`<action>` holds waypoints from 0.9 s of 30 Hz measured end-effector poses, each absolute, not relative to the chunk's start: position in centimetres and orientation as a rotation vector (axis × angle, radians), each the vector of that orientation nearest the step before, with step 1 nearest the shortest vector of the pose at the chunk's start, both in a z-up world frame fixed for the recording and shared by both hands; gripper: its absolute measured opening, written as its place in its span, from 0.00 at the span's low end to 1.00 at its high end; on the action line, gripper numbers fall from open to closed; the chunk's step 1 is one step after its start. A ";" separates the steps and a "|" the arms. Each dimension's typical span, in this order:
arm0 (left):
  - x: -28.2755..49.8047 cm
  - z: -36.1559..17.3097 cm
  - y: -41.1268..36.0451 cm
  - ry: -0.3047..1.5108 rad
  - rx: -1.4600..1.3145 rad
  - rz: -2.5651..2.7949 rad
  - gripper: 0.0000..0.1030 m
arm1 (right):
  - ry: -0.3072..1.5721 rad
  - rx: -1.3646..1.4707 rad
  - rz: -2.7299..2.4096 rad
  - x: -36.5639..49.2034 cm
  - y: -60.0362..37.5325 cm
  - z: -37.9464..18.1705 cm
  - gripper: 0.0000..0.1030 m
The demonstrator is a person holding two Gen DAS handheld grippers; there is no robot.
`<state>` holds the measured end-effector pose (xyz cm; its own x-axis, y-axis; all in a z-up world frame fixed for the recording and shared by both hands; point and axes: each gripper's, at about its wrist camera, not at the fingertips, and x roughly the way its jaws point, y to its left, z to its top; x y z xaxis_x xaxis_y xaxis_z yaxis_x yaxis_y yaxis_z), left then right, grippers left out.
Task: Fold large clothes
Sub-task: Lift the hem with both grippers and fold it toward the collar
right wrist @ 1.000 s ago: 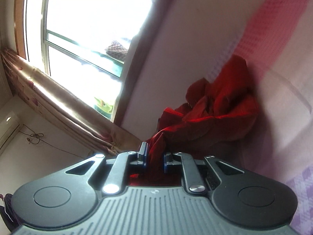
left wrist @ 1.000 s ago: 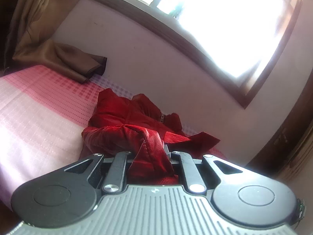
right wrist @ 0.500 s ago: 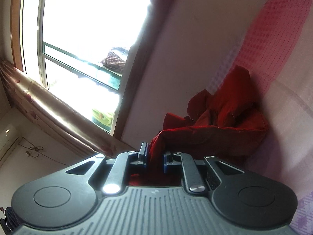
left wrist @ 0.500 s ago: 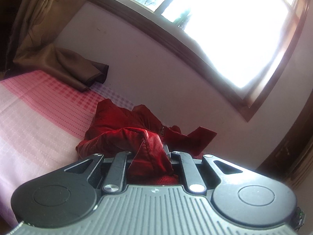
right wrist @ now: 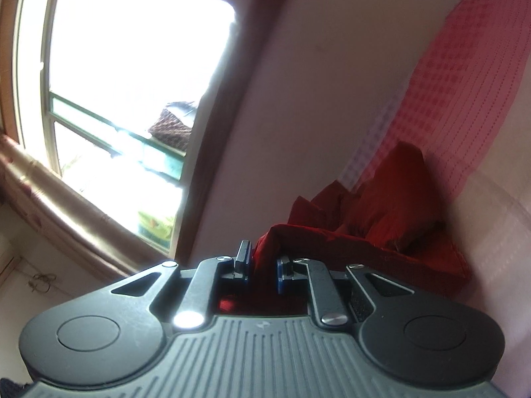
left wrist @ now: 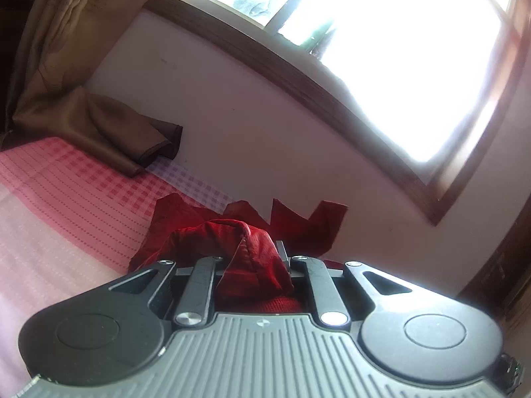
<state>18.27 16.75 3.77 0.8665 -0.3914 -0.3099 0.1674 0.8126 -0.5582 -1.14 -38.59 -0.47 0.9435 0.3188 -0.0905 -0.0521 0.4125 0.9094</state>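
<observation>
A shiny red garment point(left wrist: 199, 232) lies crumpled on the pink checked bed cover point(left wrist: 73, 179) close to the wall. My left gripper point(left wrist: 255, 258) is shut on a bunched fold of it, which bulges up between the fingers and hides most of them. In the right wrist view the same red garment point(right wrist: 391, 212) stretches from the bed to my right gripper point(right wrist: 262, 265), whose blue-padded fingers are shut on a thin edge of the cloth. The bed cover point(right wrist: 464, 83) appears tilted on the right there.
A pale wall point(left wrist: 265, 126) runs behind the bed under a wood-framed window point(left wrist: 398, 49). A brown curtain point(left wrist: 76, 83) hangs at the left, its end pooled on the bed. In the right wrist view the window point(right wrist: 116, 83) and a curtain point(right wrist: 66, 199) fill the left.
Both grippers have drawn back and a little up with the red garment, which now sits lower and smaller in both views; more wall and window show. The grips look unchanged.
</observation>
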 end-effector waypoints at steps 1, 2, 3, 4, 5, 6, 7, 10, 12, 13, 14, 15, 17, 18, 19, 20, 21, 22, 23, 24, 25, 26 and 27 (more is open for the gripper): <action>18.6 3.8 16.5 0.427 -0.539 -0.305 0.16 | 0.266 1.130 0.228 -0.7 -38.7 -0.5 0.14; 19.0 3.9 16.3 0.425 -0.529 -0.299 0.16 | 0.266 1.136 0.220 -0.2 -38.8 -0.5 0.14; 19.4 3.9 16.1 0.424 -0.524 -0.298 0.16 | 0.266 1.139 0.214 0.3 -38.9 -0.6 0.14; 19.8 3.9 15.9 0.422 -0.520 -0.296 0.16 | 0.267 1.140 0.206 0.6 -38.9 -0.6 0.14; 20.2 3.8 15.8 0.422 -0.517 -0.291 0.16 | 0.268 1.142 0.196 0.9 -39.0 -0.7 0.14; 20.6 3.7 15.6 0.424 -0.516 -0.286 0.16 | 0.268 1.145 0.189 1.3 -39.1 -0.7 0.14; 20.9 3.7 15.5 0.426 -0.516 -0.283 0.16 | 0.270 1.147 0.173 1.9 -39.2 -0.8 0.14; 22.0 3.4 15.3 0.430 -0.517 -0.268 0.16 | 0.272 1.148 0.162 2.6 -39.3 -0.9 0.14; 22.7 3.2 15.2 0.434 -0.522 -0.258 0.16 | 0.278 1.155 0.148 3.5 -39.3 -1.0 0.14; 23.0 3.1 15.1 0.438 -0.522 -0.253 0.16 | 0.278 1.155 0.148 3.5 -39.3 -1.0 0.14; 23.4 3.1 15.0 0.441 -0.524 -0.249 0.16 | 0.280 1.156 0.144 3.8 -39.2 -1.0 0.14; 23.7 3.1 15.0 0.443 -0.523 -0.247 0.17 | 0.284 1.156 0.136 4.1 -39.2 -1.1 0.14; 24.2 3.0 14.8 0.443 -0.513 -0.241 0.19 | 0.290 1.156 0.123 4.8 -39.3 -1.2 0.14; 24.4 3.0 14.7 0.445 -0.511 -0.237 0.19 | 0.294 1.157 0.112 5.1 -39.3 -1.3 0.14; 24.7 2.9 14.6 0.447 -0.512 -0.236 0.20 | 0.297 1.162 0.103 5.4 -39.4 -1.3 0.14; 24.9 2.8 14.5 0.449 -0.510 -0.234 0.21 | 0.299 1.169 0.093 5.7 -39.4 -1.5 0.14; 25.1 2.7 14.5 0.451 -0.507 -0.231 0.22 | 0.303 1.174 0.083 6.0 -39.5 -1.7 0.14; 25.3 2.7 14.4 0.453 -0.505 -0.227 0.24 | 0.307 1.178 0.074 6.2 -39.6 -1.8 0.14; 25.5 2.7 14.3 0.454 -0.505 -0.223 0.25 | 0.311 1.184 0.066 6.4 -39.7 -2.0 0.14; 25.6 2.7 14.2 0.454 -0.507 -0.221 0.25 | 0.313 1.189 0.056 6.6 -39.7 -2.1 0.14; 25.8 2.6 14.2 0.456 -0.508 -0.218 0.26 | 0.314 1.188 0.048 6.8 -39.7 -2.1 0.14; 26.0 2.6 14.1 0.458 -0.508 -0.217 0.26 | 0.317 1.181 0.039 7.1 -39.7 -2.1 0.14; 26.2 2.5 14.2 0.459 -0.506 -0.219 0.26 | 0.322 1.188 0.027 7.5 -39.8 -2.4 0.14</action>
<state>26.16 14.16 2.49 0.8762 -0.3118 -0.3676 0.0893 0.8544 -0.5119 7.55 -39.76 -2.37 0.9541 0.1891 -0.2321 0.1471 0.3791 0.9136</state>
